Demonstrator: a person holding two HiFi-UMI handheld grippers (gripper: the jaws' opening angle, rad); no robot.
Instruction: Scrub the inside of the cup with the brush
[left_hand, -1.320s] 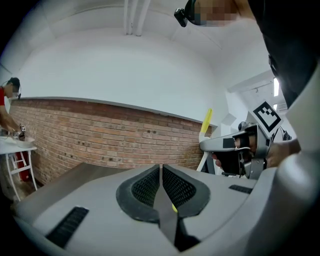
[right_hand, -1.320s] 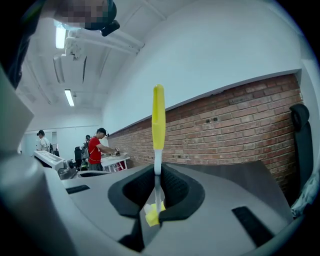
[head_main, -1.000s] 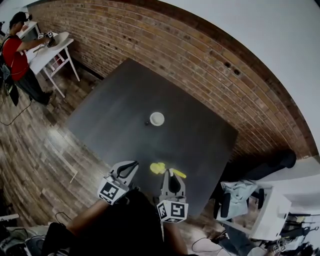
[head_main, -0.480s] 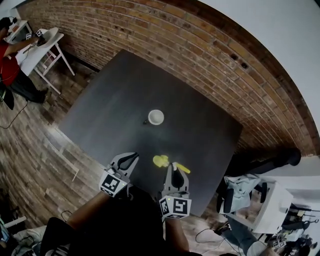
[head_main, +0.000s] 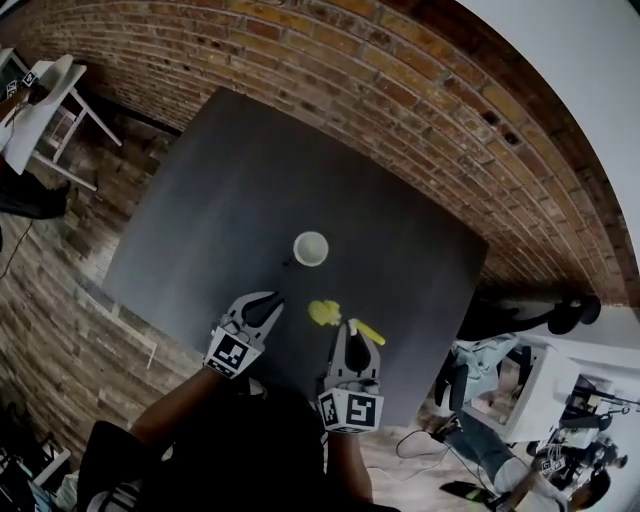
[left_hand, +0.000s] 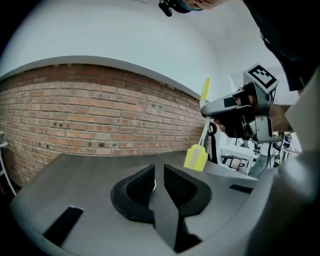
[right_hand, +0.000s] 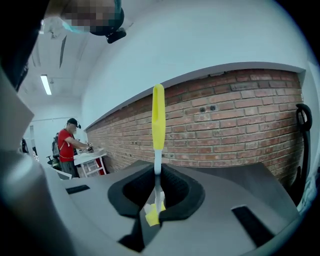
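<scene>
A dark, matte square table (head_main: 230, 190) fills the middle of the head view, one edge close against a red brick wall (head_main: 420, 90). Above the bricks runs a plain white wall (head_main: 590, 90). The floor (head_main: 60, 300) is wood planking in mixed browns. At the far left stands a small white table (head_main: 40, 100) on thin legs, and the right gripper view shows a person in a red top (right_hand: 65, 145) working at it. At the lower right there is white furniture (head_main: 545, 395) with cables and other clutter around it on the floor.

The white cup (head_main: 311, 248) stands upright near the middle of the dark table, its mouth open to the camera, and there is a small dark speck just beside it. It is apart from both grippers, which hang over the near part of the table.

The left gripper (head_main: 275, 300) holds nothing. Its jaws are nearly together, with only a thin slit between the pads, and a sliver of white shows through it. The right gripper (head_main: 350, 328) is clamped on the brush (head_main: 325, 313). The thin white neck of the brush is pinched between the pads, the yellow handle sticks out on one side and the yellow head on the other. The head is between the two grippers, on the near side of the cup and not touching it
</scene>
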